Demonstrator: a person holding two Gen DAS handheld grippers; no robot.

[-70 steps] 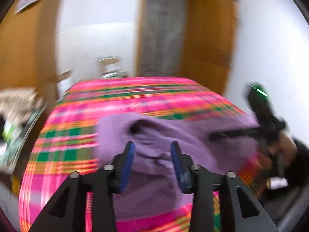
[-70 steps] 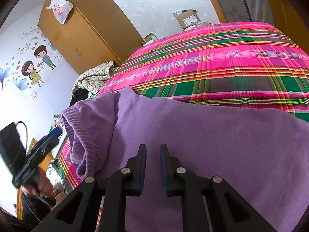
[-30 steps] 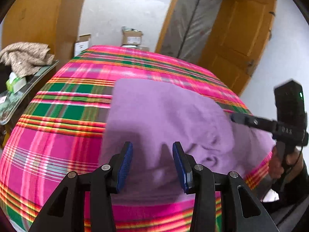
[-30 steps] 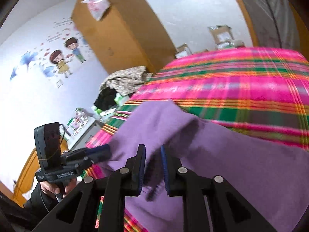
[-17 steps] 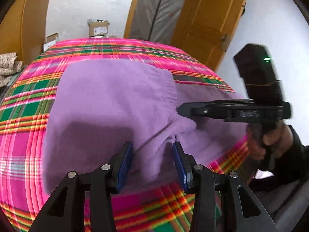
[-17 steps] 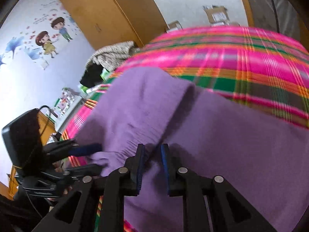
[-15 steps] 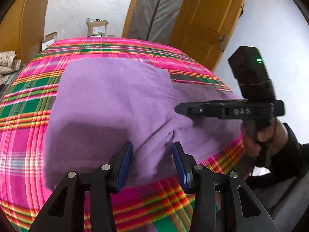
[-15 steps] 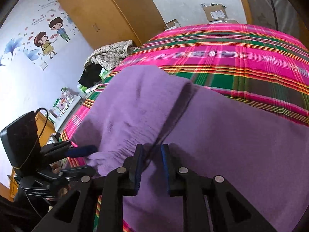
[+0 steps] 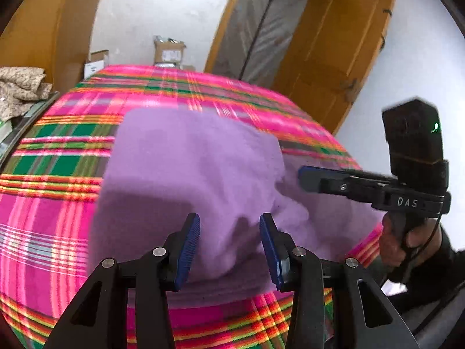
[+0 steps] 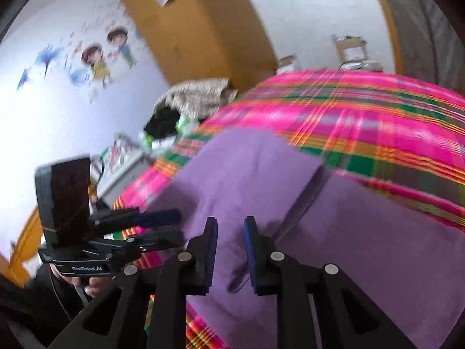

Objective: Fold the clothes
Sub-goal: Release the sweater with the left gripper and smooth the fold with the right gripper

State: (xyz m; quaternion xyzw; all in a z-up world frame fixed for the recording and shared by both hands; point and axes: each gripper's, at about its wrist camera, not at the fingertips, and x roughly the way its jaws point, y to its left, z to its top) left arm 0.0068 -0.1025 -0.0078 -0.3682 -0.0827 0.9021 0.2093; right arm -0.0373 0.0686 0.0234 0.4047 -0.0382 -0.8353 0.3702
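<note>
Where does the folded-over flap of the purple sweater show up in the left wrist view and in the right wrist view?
Left wrist view: the folded flap fills the centre, above the left gripper, with the right gripper at its right edge.
Right wrist view: the folded flap lies centre-left, above the right gripper, with the left gripper at its left.
Shared landmark: the cardboard box beyond the plaid bedspread.

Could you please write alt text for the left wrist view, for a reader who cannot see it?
A purple sweater, partly folded, lies on a pink plaid bedspread. The left gripper hovers open over its near edge, and the right gripper reaches in from the right, held by a hand.
</note>
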